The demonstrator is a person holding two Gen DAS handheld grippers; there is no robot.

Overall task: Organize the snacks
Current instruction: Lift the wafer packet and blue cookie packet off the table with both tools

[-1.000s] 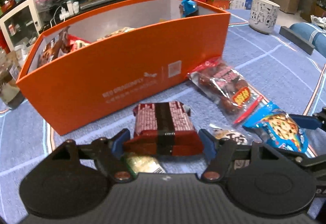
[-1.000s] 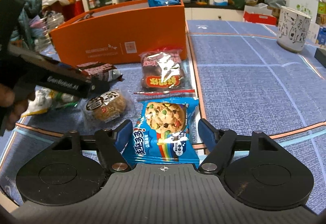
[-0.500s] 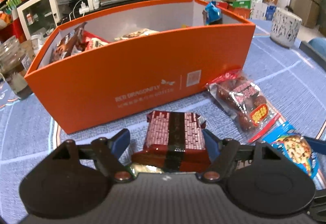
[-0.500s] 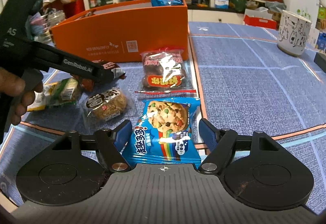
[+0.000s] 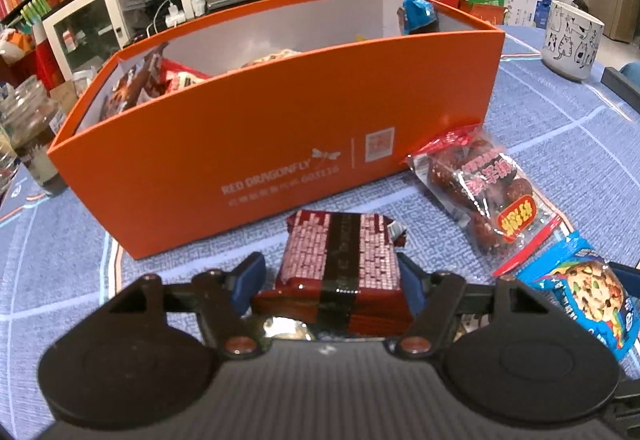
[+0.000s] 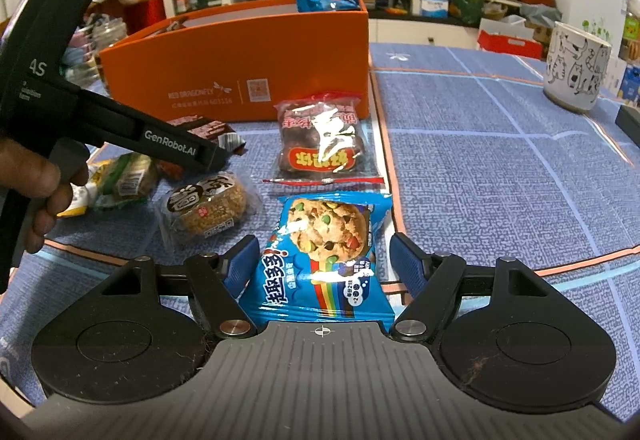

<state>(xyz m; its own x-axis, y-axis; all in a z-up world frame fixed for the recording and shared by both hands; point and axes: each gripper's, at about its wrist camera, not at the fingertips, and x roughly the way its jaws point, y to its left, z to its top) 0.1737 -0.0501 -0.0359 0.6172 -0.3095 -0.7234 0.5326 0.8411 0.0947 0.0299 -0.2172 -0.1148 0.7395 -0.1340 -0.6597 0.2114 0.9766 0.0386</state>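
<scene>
Between the blue pads of the left gripper (image 5: 330, 280) sits a dark red wafer pack (image 5: 340, 264) with pink brick-like print and a black band. The right pad touches its side, a sliver of gap shows at the left pad, so I cannot tell whether it is clamped. Only the right wrist view shows a green packet (image 6: 128, 176) and a round rice cake (image 6: 206, 206) lying under that gripper's arm.

The right gripper (image 6: 320, 264) straddles a blue cookie packet (image 6: 324, 256) printed with a rainbow and a candy-studded cookie; its fingers stand apart, clear of the wrapper on both sides.

Just beyond those fingertips lies a clear bag of dark candied fruit (image 6: 320, 140), red-edged, on the blue tablecloth (image 6: 500, 160). Behind it stands the orange box (image 5: 260, 144), open-topped, holding several snack packs, with a blue packet (image 5: 416, 14) poking up at its far right corner.
</scene>
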